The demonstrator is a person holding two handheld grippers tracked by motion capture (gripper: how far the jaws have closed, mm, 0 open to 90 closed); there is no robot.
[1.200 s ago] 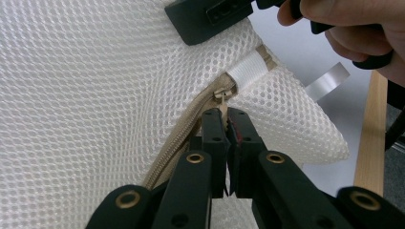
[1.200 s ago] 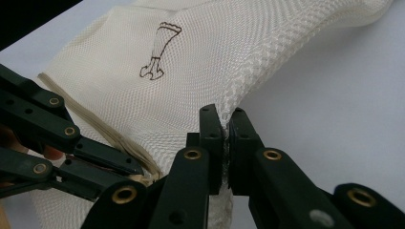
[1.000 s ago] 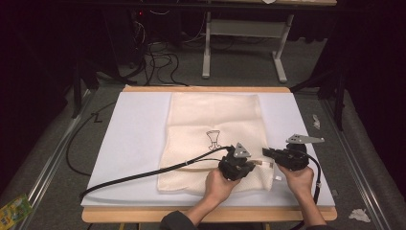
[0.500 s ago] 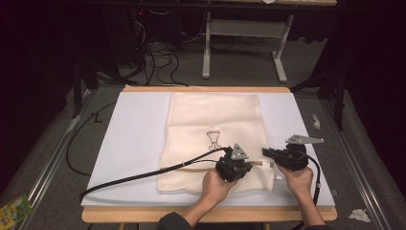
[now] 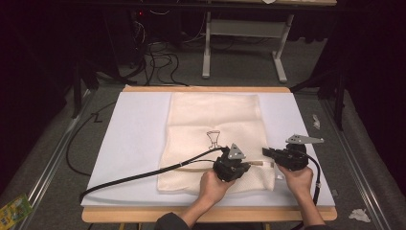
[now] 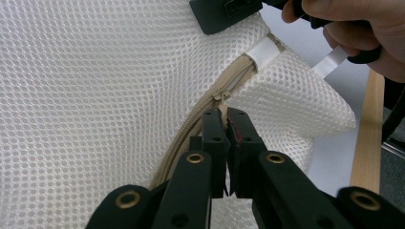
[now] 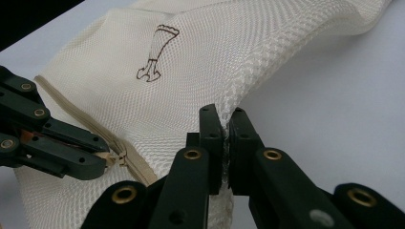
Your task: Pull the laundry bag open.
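A cream mesh bag [image 5: 213, 120] with a small dark emblem [image 7: 155, 47] lies flat on the white mat [image 5: 134, 143]. A beige zipper [image 6: 191, 131] runs along its near edge. My left gripper [image 5: 250, 165] is shut on the zipper pull [image 6: 222, 98], jaws [image 6: 224, 114] pressed together. Just to its right, my right gripper [image 5: 265, 152] is shut on the bag's mesh edge [image 7: 248, 86] and lifts it a little; its jaws [image 7: 223, 114] pinch the fabric. In the right gripper view, the left gripper [image 7: 98, 162] shows at the zipper [image 7: 133, 167].
The mat lies on a wooden table [image 5: 201, 215], with its front edge close to the hands. A black cable [image 5: 139, 177] trails left across the mat from the left gripper. A white table frame [image 5: 244, 28] stands beyond the far edge.
My left gripper has crept slightly to the left along the zipper. The right gripper has stayed where it was.
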